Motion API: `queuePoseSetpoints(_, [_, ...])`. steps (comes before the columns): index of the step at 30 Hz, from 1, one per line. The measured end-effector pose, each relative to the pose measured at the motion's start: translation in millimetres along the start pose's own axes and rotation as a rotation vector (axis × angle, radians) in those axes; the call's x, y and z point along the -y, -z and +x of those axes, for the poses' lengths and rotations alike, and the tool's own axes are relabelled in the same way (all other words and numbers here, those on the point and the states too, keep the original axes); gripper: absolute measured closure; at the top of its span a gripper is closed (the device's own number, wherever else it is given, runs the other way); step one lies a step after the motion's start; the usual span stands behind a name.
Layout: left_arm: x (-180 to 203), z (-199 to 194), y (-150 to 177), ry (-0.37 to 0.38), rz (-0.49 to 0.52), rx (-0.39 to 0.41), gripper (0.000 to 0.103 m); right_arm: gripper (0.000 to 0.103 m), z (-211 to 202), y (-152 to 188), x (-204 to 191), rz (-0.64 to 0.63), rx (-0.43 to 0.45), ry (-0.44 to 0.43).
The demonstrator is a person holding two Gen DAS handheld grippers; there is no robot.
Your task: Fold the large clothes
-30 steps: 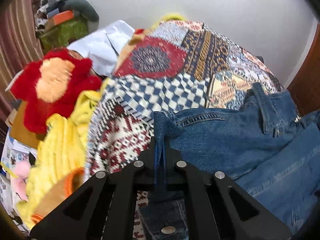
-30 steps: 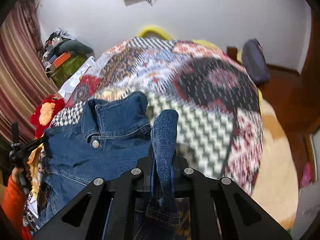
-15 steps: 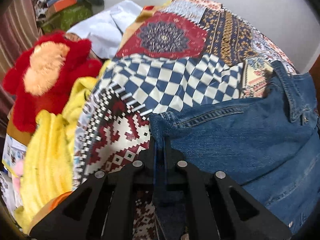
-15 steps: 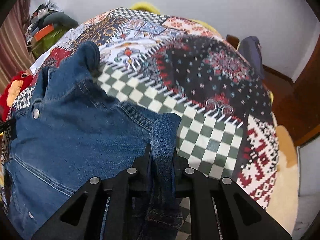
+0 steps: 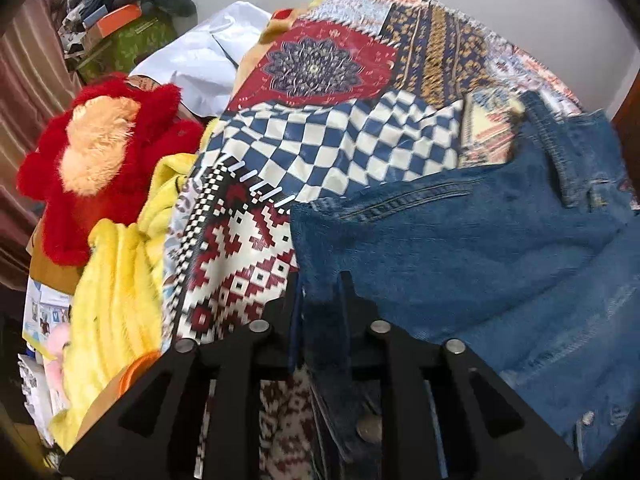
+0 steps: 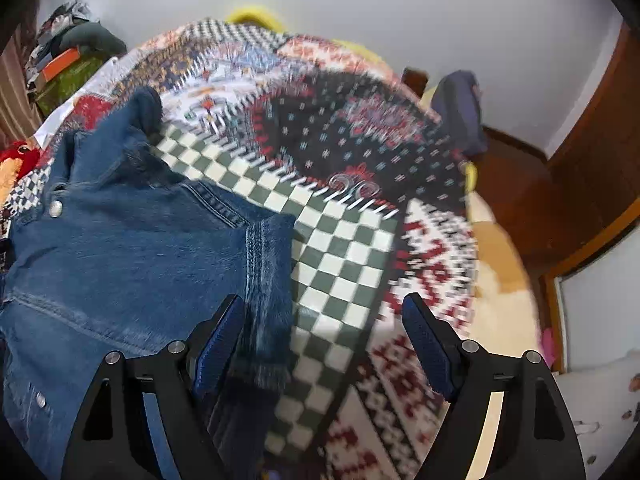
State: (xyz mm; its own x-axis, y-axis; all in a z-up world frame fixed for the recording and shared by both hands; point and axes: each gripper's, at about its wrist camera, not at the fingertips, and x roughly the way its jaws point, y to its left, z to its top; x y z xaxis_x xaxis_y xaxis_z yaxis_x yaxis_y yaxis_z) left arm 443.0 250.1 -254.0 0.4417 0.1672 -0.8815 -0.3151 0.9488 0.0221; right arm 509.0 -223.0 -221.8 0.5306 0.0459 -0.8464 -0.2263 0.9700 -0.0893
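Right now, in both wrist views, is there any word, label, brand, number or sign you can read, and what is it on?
No legible text in either view.
Printed papers at the left edge, beside the yellow blanket: pictures and print too small and blurred to read.
Orange box on the far pile: no readable marking.
Denim jacket snap buttons: any embossing is too small to tell.
Patchwork bedspread: patterns only, no letters.

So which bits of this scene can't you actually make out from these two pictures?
- Jacket hem, left wrist view: hidden behind the left gripper and cut off by the frame edge.
- Jacket's left side, right wrist view: cut off by the frame edge.
- Bedspread pattern, right wrist view: smeared by motion blur.
- Pile in the corner, left wrist view: too small to identify.
- Right gripper: open, holding nothing.
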Motion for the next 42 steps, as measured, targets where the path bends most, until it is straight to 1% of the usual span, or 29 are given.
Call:
queuePoseSetpoints(2, [3, -15, 1, 0.008, 0.002, 0.022, 0.068, 0.024, -27, 2, 1, 0.015, 0.03, -0.019])
queuePoseSetpoints(3, [6, -29, 3, 0.011, 0.01, 0.048, 0.065, 0.024, -41, 4, 1, 0.023, 0.046, -0.031])
queuePoseSetpoints(4, [8, -38, 4, 0.013, 0.018, 0.064, 0.059, 0.024, -49, 3, 2, 0.027, 0.054, -0.039])
queuePoseSetpoints(5, [11, -51, 7, 0.015, 0.029, 0.086, 0.057, 0.024, -66, 6, 1, 0.03, 0.074, -0.056])
queuePoseSetpoints(6, [15, -63, 9, 0.021, 0.038, 0.103, 0.056, 0.024, -74, 6, -1, 0.03, 0.084, -0.064])
queuePoseSetpoints(8, [21, -87, 14, 0.041, 0.054, 0.134, 0.044, 0.024, -101, 10, -6, 0.022, 0.12, -0.084])
queuePoseSetpoints(10, [28, -109, 19, 0.053, 0.074, 0.17, 0.041, 0.024, -124, 16, -10, 0.009, 0.147, -0.105])
queuePoseSetpoints(12, [34, -130, 26, 0.062, 0.099, 0.2, 0.033, 0.024, -149, 27, -18, -0.015, 0.169, -0.122])
queuePoseSetpoints(13, [38, -143, 32, 0.072, 0.111, 0.219, 0.025, 0.024, -158, 34, -21, -0.024, 0.18, -0.127])
queuePoseSetpoints(14, [41, -152, 37, 0.079, 0.118, 0.235, 0.02, 0.024, -167, 40, -25, -0.034, 0.188, -0.132])
queuePoseSetpoints(17, [49, -180, 58, 0.114, 0.137, 0.281, 0.018, 0.023, -191, 61, -35, -0.053, 0.206, -0.152])
queuePoseSetpoints(20, [54, -198, 82, 0.148, 0.156, 0.282, 0.018, 0.023, -207, 83, -43, -0.054, 0.21, -0.181])
queuePoseSetpoints(22, [56, -203, 98, 0.153, 0.167, 0.276, 0.018, 0.023, -214, 98, -48, -0.057, 0.206, -0.19])
queuePoseSetpoints(24, [54, -206, 117, 0.167, 0.164, 0.261, 0.016, 0.023, -218, 115, -51, -0.051, 0.199, -0.197])
queuePoseSetpoints(26, [50, -204, 134, 0.19, 0.14, 0.23, 0.009, 0.023, -215, 137, -52, -0.029, 0.171, -0.215])
queuePoseSetpoints(28, [43, -197, 150, 0.21, 0.12, 0.179, 0.008, 0.022, -209, 154, -52, 0.001, 0.137, -0.23])
queuePoseSetpoints(30, [35, -184, 168, 0.219, 0.099, 0.111, 0.008, 0.023, -196, 177, -49, 0.047, 0.074, -0.253])
queuePoseSetpoints(32, [26, -175, 185, 0.218, 0.07, 0.063, 0.008, 0.022, -183, 196, -44, 0.099, 0.015, -0.267])
queuePoseSetpoints(34, [12, -159, 202, 0.222, 0.018, -0.002, 0.008, 0.022, -173, 212, -40, 0.154, -0.038, -0.284])
queuePoseSetpoints(38, [-11, -140, 230, 0.243, -0.101, -0.069, 0.008, 0.022, -162, 241, -30, 0.24, -0.101, -0.334])
queuePoseSetpoints(40, [-20, -132, 242, 0.281, -0.162, -0.097, 0.008, 0.022, -162, 247, -30, 0.257, -0.099, -0.342])
queuePoseSetpoints(42, [-27, -122, 252, 0.344, -0.234, -0.131, 0.008, 0.023, -162, 253, -30, 0.271, -0.092, -0.363])
